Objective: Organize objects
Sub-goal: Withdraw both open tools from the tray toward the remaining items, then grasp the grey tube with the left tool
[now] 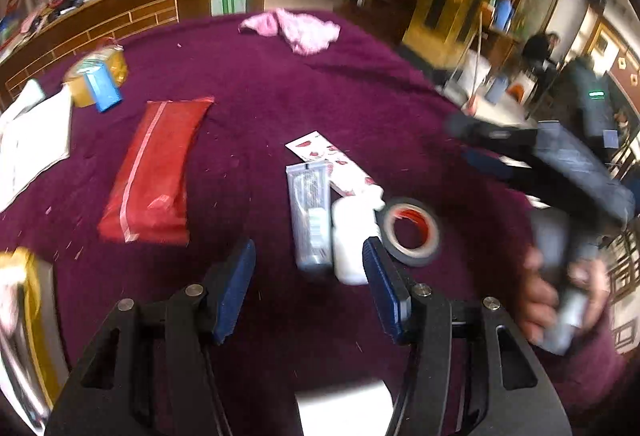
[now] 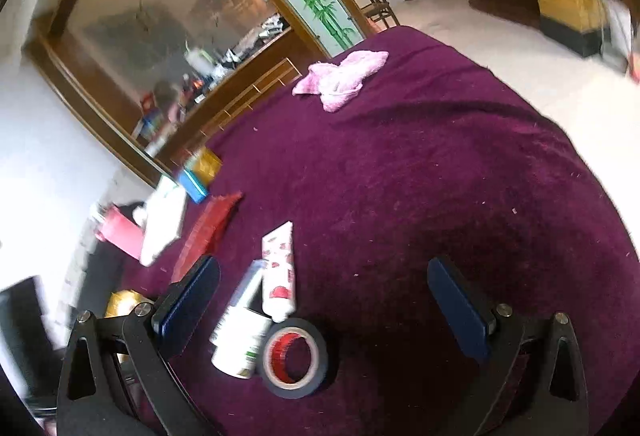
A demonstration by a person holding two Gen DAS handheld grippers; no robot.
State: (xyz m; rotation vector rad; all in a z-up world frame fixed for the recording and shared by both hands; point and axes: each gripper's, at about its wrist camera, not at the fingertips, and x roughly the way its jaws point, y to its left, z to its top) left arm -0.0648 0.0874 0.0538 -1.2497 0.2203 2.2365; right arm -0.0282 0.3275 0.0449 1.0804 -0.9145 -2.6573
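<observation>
Blue-padded, the left gripper hangs open and empty over a white plastic bottle, likely lining up a pick. The right gripper, wide open too, frames a black tape roll lying just beside it on the purple tablecloth.

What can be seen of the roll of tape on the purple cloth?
The tape roll is a dark, probably black ring around a red inner core, lying flat on the purple tablecloth with its hole facing up. It sits close beside the white bottle, possibly touching it, near the patterned tube. No gripper touches it.
</observation>
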